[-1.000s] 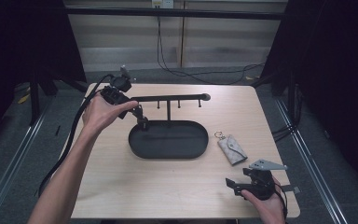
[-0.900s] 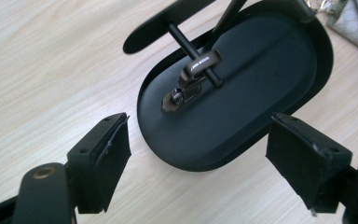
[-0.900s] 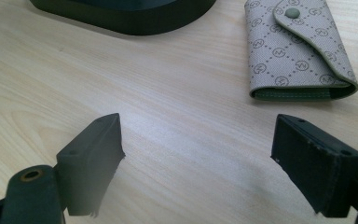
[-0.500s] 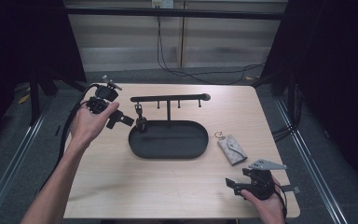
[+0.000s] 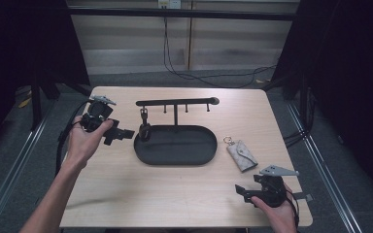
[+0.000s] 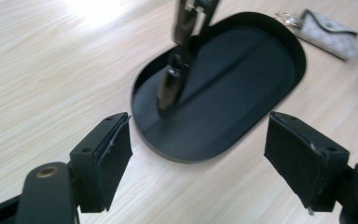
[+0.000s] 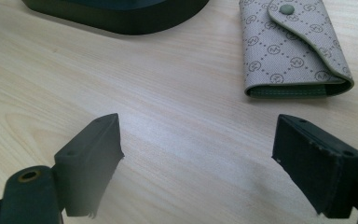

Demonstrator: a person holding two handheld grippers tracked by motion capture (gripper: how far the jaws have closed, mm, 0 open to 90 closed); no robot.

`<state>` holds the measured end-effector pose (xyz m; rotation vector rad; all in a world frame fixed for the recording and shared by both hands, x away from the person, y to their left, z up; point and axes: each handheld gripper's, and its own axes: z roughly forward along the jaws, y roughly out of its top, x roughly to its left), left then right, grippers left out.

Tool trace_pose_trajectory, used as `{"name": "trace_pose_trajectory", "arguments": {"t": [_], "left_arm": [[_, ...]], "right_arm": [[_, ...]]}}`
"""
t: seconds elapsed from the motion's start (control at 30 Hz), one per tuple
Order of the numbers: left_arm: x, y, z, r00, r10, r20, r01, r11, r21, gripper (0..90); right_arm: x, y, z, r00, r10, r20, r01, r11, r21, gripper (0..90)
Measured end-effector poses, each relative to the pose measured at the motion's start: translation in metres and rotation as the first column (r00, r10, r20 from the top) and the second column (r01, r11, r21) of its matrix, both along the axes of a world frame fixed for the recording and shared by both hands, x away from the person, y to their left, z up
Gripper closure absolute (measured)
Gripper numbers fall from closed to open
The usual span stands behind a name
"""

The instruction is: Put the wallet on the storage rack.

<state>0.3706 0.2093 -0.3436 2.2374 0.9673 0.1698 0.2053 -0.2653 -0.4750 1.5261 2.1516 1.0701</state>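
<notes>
A black oval tray [image 5: 184, 153] carries a rack bar [image 5: 175, 103] with small hooks. From the leftmost hook hangs a dark key strap [image 5: 144, 127], its lower end resting in the tray. My left gripper [image 5: 125, 134] stands open just left of the tray, apart from the strap, and points at it. Through its own view I see the gripper [image 6: 198, 140] with bare pads, the strap [image 6: 177, 60] and the tray [image 6: 242, 79] ahead. My right gripper [image 5: 239, 190] rests near the front right edge; its jaws have just been opening, with nothing between them. A grey patterned key pouch [image 7: 293, 46] lies ahead of that gripper [image 7: 198, 140].
The key pouch [image 5: 241, 154] lies flat to the right of the tray with a small ring at its far end. The light wooden table [image 5: 165, 194] ends close in front of my right hand. Cables trail off the left edge.
My left hand has drawn back leftward and down from the hanging strap on the rack, its gripper now beside the tray. The right hand has stayed put.
</notes>
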Motion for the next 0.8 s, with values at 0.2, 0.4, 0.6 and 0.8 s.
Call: {"name": "trace_pose_trajectory", "arguments": {"t": [0.2, 0.4, 0.6, 0.8], "left_arm": [[-0.011, 0.007, -0.014, 0.9993, 0.036, -0.002, -0.036, 0.9958, -0.084, 22.6], [-0.028, 0.01, -0.032, 0.9993, 0.038, 0.004, -0.037, 0.9933, -0.11, 23.7], [-0.049, 0.021, -0.044, 0.997, 0.05, 0.059, -0.042, 0.9895, -0.138, 24.7], [-0.071, 0.034, -0.054, 0.9951, 0.053, 0.083, -0.039, 0.9854, -0.166, 25.0]], "right_arm": [[-0.001, -0.001, 0.001, 1.0, 0.002, 0.005, -0.002, 1.0, 0.009, 14.3], [0.001, 0.0, 0.0, 1.0, 0.006, -0.004, -0.006, 1.0, 0.006, 14.4], [0.002, -0.001, -0.001, 1.0, 0.002, -0.003, -0.002, 1.0, 0.014, 14.4], [0.002, -0.002, 0.0, 1.0, 0.0, 0.0, 0.0, 1.0, 0.014, 14.5]]}}
